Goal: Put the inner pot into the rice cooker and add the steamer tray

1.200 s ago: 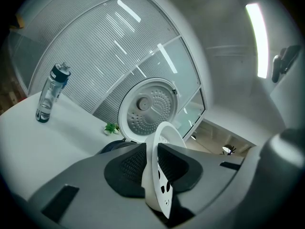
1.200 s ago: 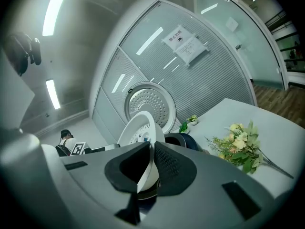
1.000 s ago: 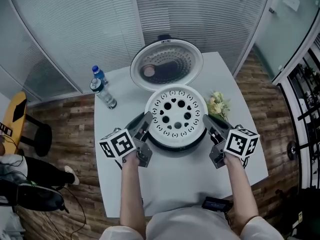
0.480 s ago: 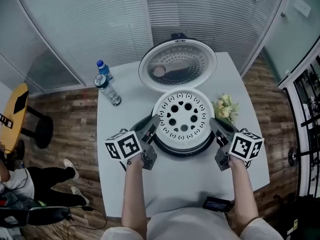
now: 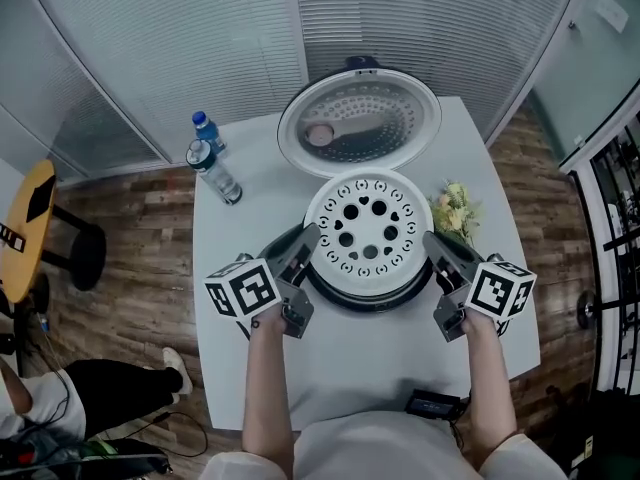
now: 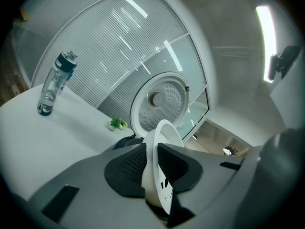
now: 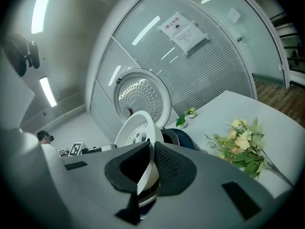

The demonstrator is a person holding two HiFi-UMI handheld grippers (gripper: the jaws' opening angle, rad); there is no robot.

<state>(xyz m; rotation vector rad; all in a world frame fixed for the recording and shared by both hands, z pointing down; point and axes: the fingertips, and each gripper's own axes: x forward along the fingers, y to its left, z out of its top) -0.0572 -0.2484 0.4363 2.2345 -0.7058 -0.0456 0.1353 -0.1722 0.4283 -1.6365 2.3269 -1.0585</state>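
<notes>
Gripping the white round perforated steamer tray (image 5: 366, 226) from both sides, the two grey tongs hold it level over the mouth of the dark round rice cooker (image 5: 372, 302), which stands about midway across the white table (image 5: 350, 360) and towards its far edge. The left gripper (image 5: 308, 236) has the tray's left rim; in the left gripper view its black ribbed pads (image 6: 128, 163) stand only a thin gap apart, pinched onto the edge of the tray (image 6: 164, 136). The right gripper (image 5: 432, 240) has the opposite rim, and in the right gripper view its jaws are likewise nearly together, clamped on the tray's thin white lip (image 7: 136, 130).

The tray covers the cooker's opening, so only a dark band of the cooker body shows around it. Whether the tray sits on the cooker or hangs just above it cannot be told, and the inner pot is not visible beneath it.

The cooker's round silver-lined lid (image 5: 358, 123) stands open behind the tray, at the table's far edge. A clear plastic water bottle (image 5: 215, 176) stands near the far left corner. A small bunch of pale yellow flowers with green leaves (image 5: 455, 213) lies by the right edge, just beside the right gripper. A small dark device (image 5: 432, 405) rests at the near edge.
</notes>
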